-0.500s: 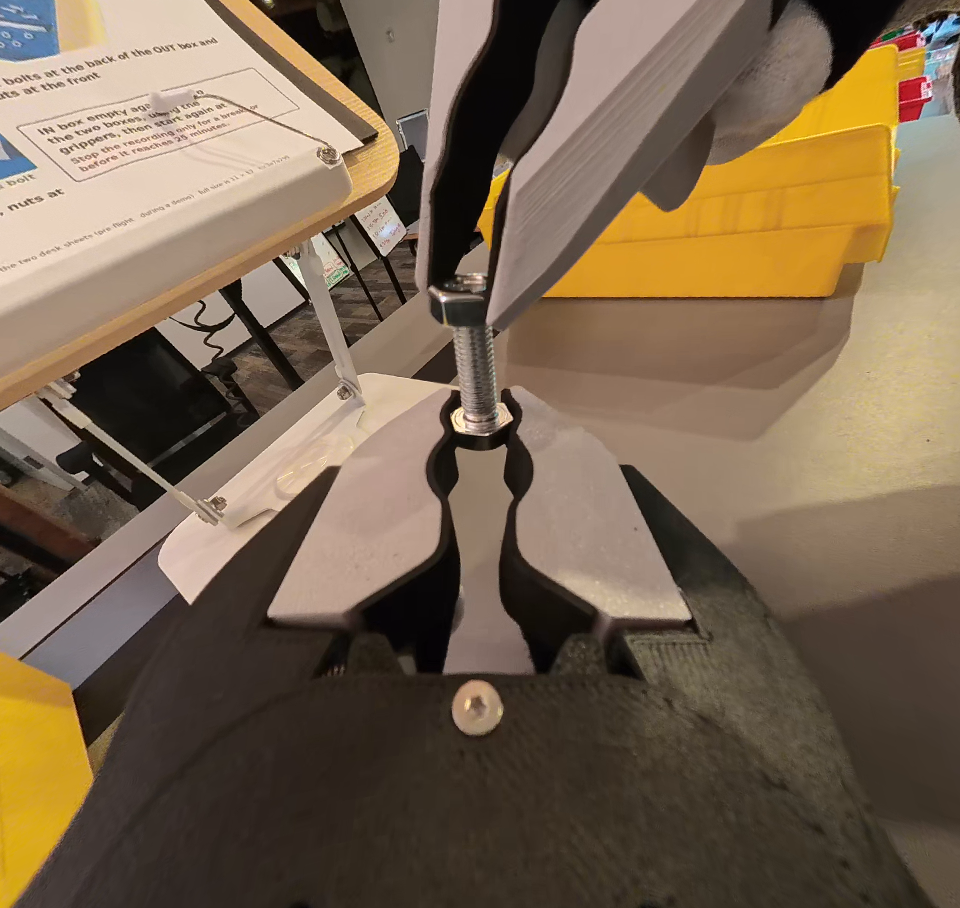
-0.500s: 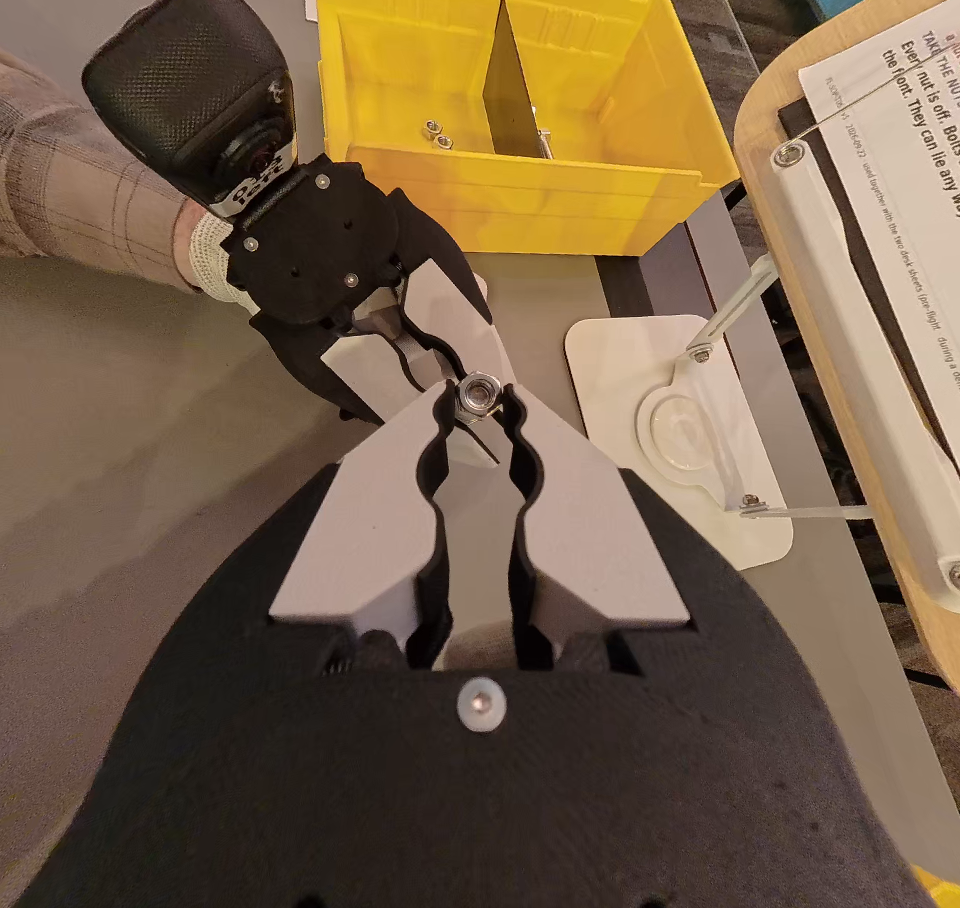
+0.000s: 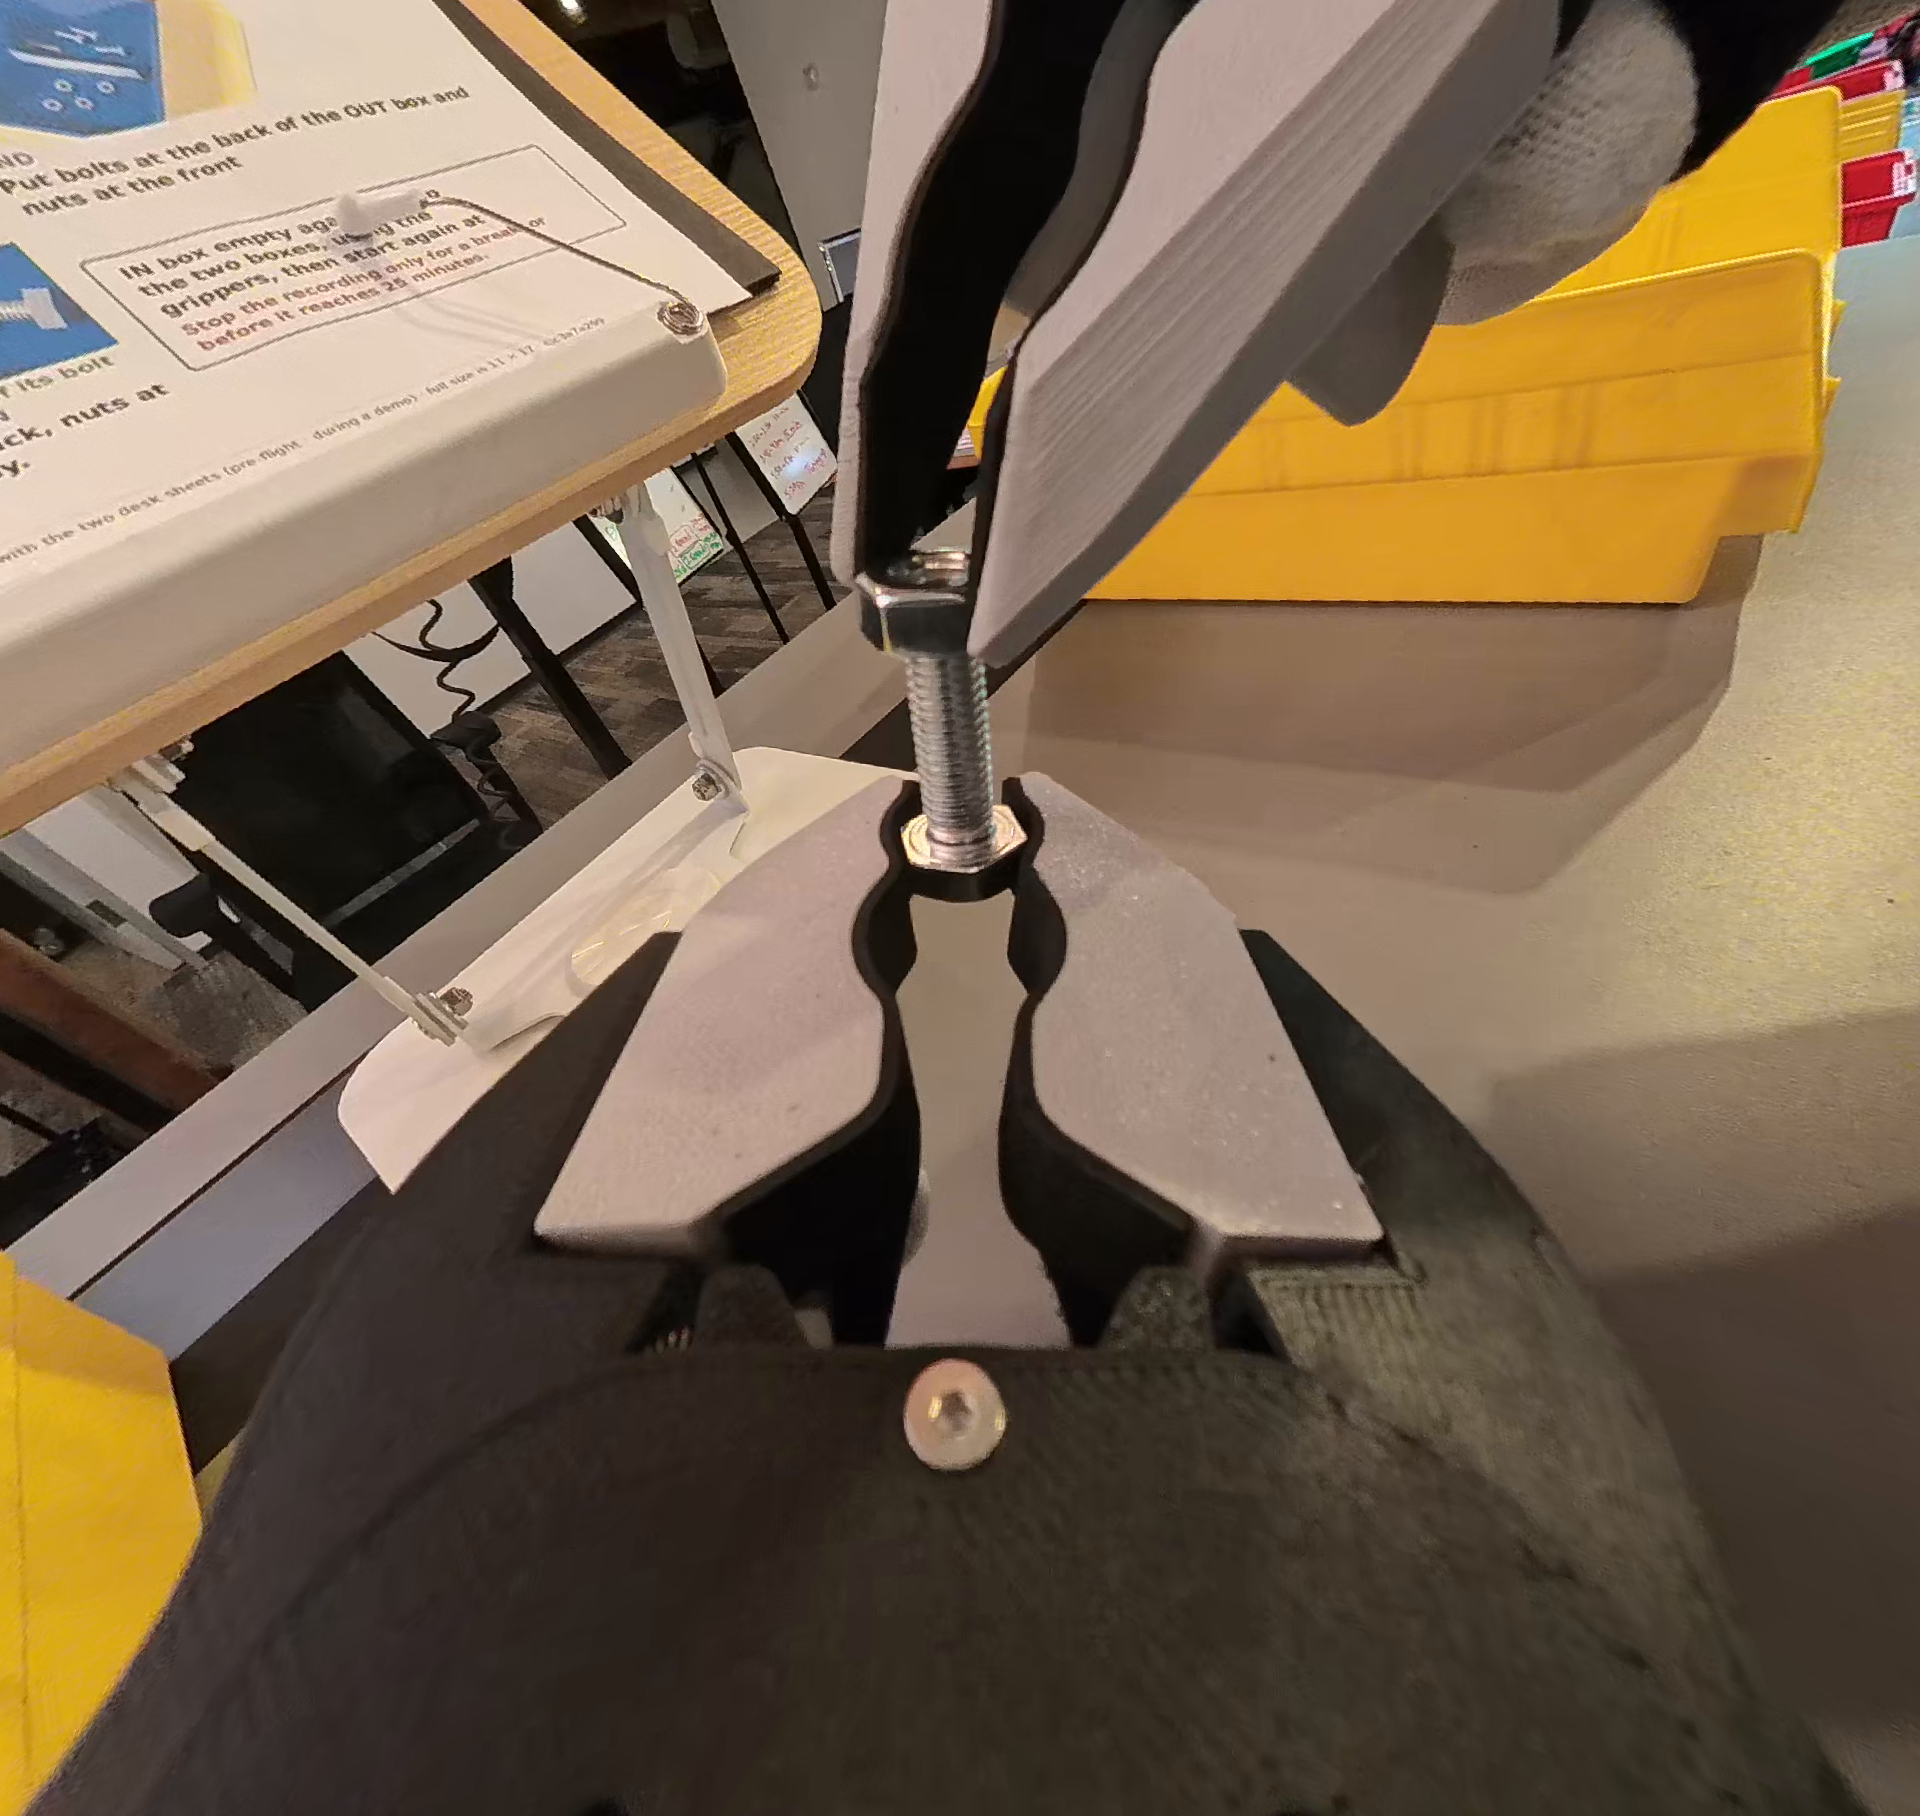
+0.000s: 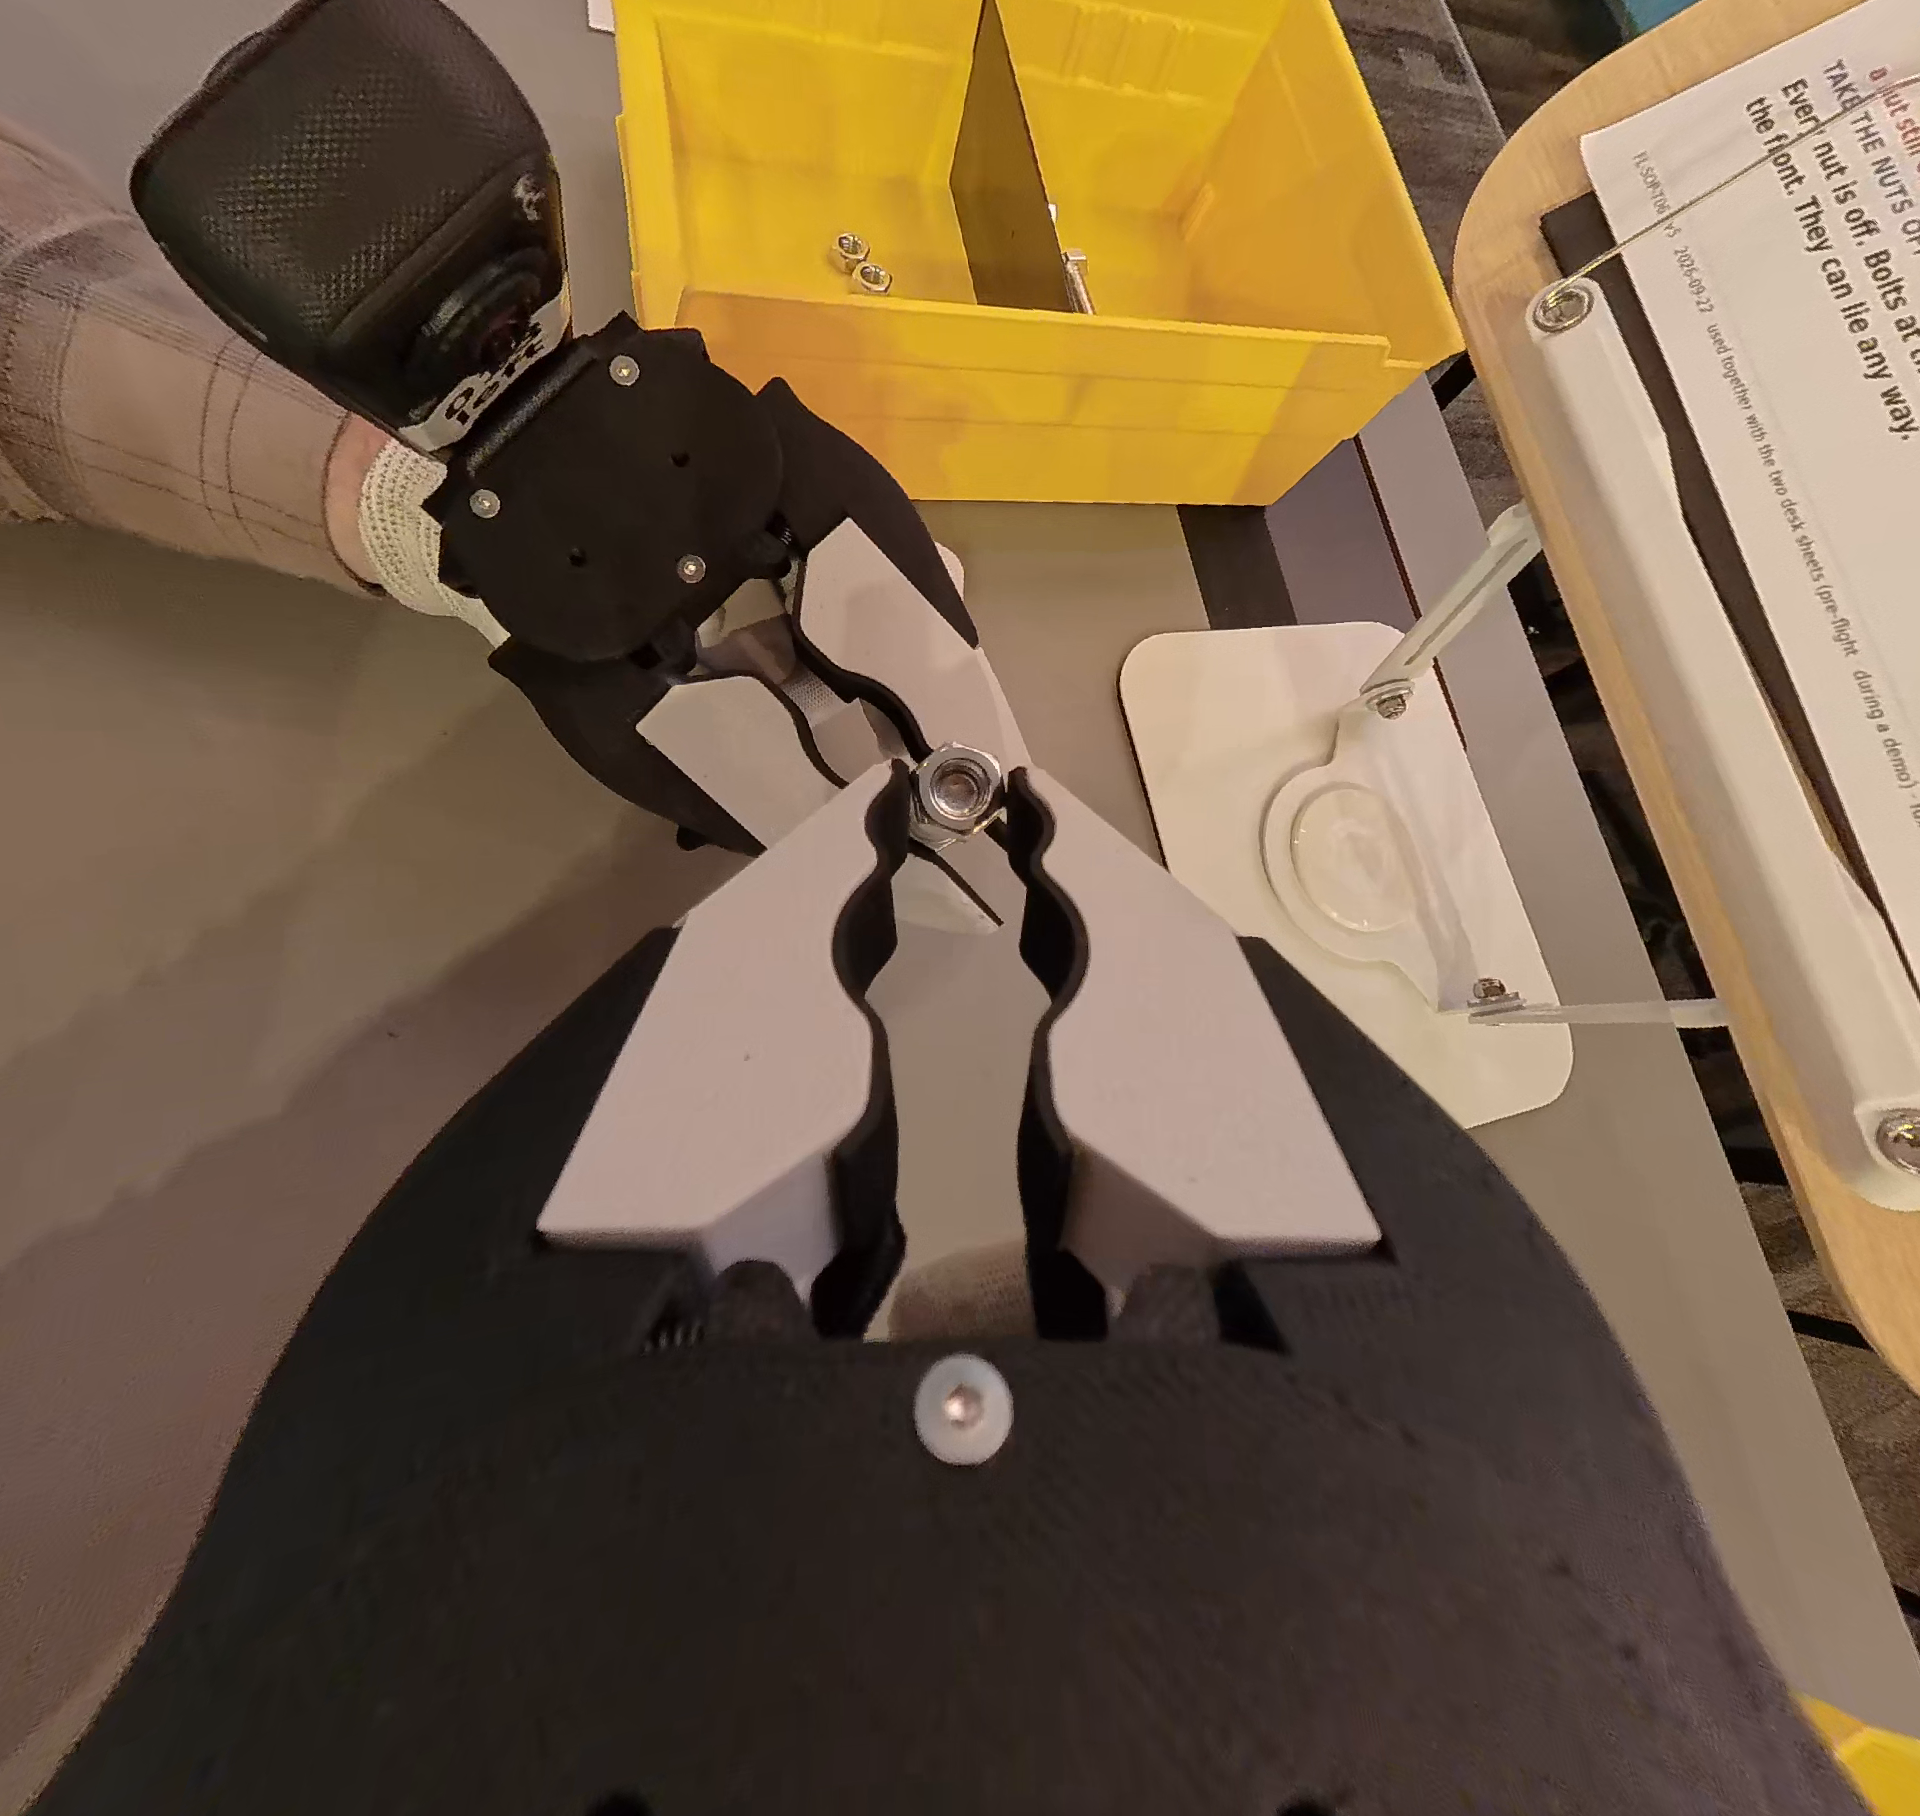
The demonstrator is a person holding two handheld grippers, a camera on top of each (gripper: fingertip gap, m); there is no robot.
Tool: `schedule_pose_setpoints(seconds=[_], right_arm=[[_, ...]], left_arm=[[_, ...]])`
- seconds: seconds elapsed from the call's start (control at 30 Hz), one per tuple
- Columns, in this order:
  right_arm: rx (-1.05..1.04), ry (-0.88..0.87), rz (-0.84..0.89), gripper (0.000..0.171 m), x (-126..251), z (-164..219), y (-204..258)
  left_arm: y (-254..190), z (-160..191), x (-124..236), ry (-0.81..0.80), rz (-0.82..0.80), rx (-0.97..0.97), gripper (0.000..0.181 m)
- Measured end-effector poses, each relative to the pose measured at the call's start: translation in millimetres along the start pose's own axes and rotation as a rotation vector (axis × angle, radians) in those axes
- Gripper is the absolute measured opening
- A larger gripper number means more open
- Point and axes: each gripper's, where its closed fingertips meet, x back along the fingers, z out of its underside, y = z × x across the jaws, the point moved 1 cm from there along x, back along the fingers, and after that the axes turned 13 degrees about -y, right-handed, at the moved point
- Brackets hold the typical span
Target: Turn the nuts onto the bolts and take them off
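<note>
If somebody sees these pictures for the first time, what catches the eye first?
A shiny threaded steel bolt stands upright between two hand-held grippers: the left hand-held gripper clamps its head, the right hand-held gripper clamps the silver hex nut on top. Behind, a bright yellow plastic bin holds loose nuts.

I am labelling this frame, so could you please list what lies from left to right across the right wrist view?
Plaid sleeve → left gripper → nut → white stand base → instruction sheet.

Bolt point(image 4: 1072, 262) mostly hidden behind bin divider point(image 4: 1003, 156); instruction sheet point(image 3: 260, 239) cut off by edge.
</note>
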Motion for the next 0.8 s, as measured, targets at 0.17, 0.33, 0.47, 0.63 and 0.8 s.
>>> schedule_pose_setpoints(seconds=[0.17, 0.33, 0.47, 0.63, 0.8], right_arm=[[-0.002, -0.007, 0.001, 0.017, 0.2, -1.3, 0.0], [0.001, -0.008, 0.000, 0.017, -0.1, -1.3, 0.3], [0.002, -0.003, -0.004, 0.017, -0.6, -0.1, 0.8], [0.006, 0.003, -0.007, 0.017, -1.2, 1.1, 1.4], [0.008, 0.006, -0.009, 0.017, -2.3, 2.0, 1.9]], left_arm=[[0.5, -1.4, 0.0, -0.007, -0.006, 0.001, 0.014], [-0.1, -1.5, 0.0, -0.008, -0.002, 0.005, 0.014], [-1.5, -1.9, -0.3, -0.011, 0.003, 0.004, 0.014], [-2.4, -1.7, -0.5, -0.011, 0.007, 0.006, 0.014], [-3.9, -2.8, -0.8, -0.016, 0.012, 0.010, 0.014]])
